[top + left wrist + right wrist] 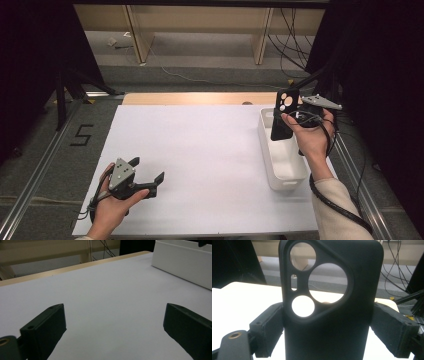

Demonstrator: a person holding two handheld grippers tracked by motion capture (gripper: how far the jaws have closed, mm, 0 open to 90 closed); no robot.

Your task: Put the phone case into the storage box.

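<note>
One black phone case (332, 315) stands upright between the jaws of the right gripper (292, 117), clamped on both long edges, above the far end of a white bin (282, 172). Near the table's (200, 145) front-left corner, the left gripper (147, 172) is wide open and holds nothing.

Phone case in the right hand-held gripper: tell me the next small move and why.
Probably lower it into the white bin. The right hand-held gripper holds the black phone case upright by its side edges, right over the bin's far end, and the bin's floor looks bare. The left hand-held gripper rests open, apart on the table.
</note>
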